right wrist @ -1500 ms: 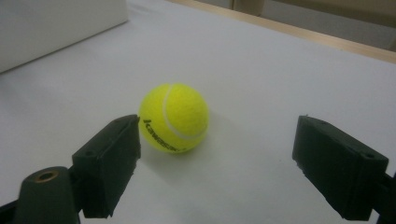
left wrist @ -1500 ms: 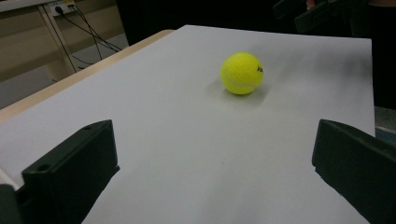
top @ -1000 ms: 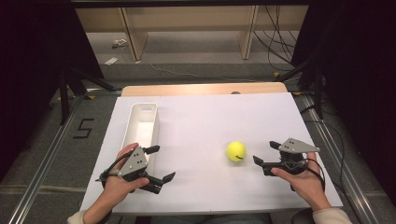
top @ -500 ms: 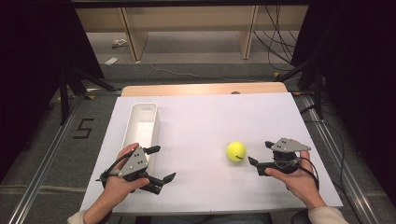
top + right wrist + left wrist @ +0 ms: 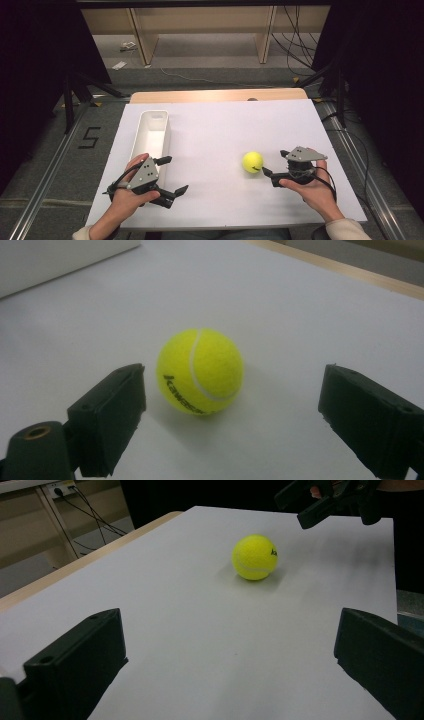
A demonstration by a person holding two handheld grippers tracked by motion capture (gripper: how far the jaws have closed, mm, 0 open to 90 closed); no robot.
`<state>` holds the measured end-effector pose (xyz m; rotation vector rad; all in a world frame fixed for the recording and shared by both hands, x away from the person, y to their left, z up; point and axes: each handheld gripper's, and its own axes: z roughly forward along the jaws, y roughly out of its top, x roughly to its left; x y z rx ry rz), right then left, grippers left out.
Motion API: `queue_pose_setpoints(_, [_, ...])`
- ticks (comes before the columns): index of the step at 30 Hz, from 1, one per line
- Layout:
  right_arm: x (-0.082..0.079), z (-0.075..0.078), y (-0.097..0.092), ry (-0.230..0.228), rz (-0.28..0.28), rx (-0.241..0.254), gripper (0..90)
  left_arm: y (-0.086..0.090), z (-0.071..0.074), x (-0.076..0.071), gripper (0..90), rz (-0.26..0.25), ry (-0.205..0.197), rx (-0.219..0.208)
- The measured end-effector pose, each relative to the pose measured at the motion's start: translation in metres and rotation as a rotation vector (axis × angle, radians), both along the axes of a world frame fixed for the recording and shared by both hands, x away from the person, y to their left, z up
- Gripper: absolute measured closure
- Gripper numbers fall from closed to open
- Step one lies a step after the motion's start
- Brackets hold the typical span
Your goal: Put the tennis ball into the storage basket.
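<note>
Fuzzy yellow tennis ball (image 5: 253, 162) sits on white table sheet (image 5: 220, 125), ungrabbed. Right gripper (image 5: 274, 165) jaws spread wide, just short of it. Left gripper (image 5: 172, 175) wide apart, empty, near long white plastic bin (image 5: 151, 135). Likely pick-and-bin; nothing done yet.

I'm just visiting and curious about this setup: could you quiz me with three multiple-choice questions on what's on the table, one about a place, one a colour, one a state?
1. Where is the white bin?
A. on the table's left side
B. on its right side
C. on the floor

2. What colour is the tennis ball?
A. red
B. yellow
C. blue

3. How is the right gripper?
A. shut on the ball
B. open, beside the ball
C. inside the bin

Answers: A, it lies ahead of the left gripper; B, bright yellow; B, its jaws stand apart, ball free.
</note>
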<state>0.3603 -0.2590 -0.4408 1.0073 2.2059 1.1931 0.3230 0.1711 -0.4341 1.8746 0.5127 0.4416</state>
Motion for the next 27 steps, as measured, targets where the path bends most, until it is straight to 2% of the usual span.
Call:
queue_pose_setpoints(20, [0.009,-0.005,0.015,0.014,0.016,-0.021,12.3,0.0,0.0,0.0,0.0,-0.003,0.001,0.0])
queue_pose_setpoints(27, [0.015,-0.008,0.023,0.032,0.021,-0.028,12.3,0.0,0.0,0.0,0.0,-0.003,0.0,-0.001])
